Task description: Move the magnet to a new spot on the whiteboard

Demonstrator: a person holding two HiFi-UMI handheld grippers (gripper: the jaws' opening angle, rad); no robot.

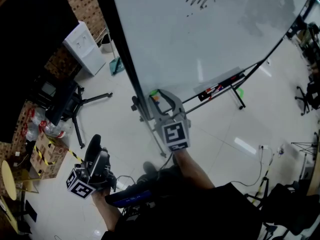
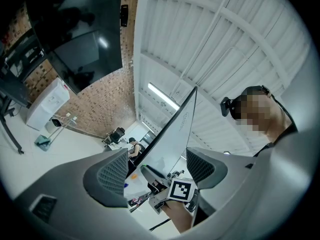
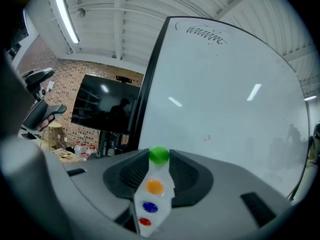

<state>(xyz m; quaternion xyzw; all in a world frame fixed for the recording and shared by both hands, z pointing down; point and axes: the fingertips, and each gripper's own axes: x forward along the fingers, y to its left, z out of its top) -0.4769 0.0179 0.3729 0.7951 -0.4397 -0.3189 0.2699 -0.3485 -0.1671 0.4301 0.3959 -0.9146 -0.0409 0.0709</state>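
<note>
Magnet [image 3: 159, 155]: small round glossy green, pinched btwn right claw [image 3: 159, 157] tips

White whiteboard [image 3: 225, 109] with black scribble [image 3: 205, 34], plus green magnet [image 3: 159, 155], orange magnet [image 3: 154, 187], blue magnet [image 3: 149, 207], red magnet [image 3: 144, 222]

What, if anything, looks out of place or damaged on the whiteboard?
Nothing stands out. The whiteboard looks intact, with a scribble near its top. The red magnet, blue magnet and orange magnet form a row, with the green magnet between the jaws of the right gripper.
</note>
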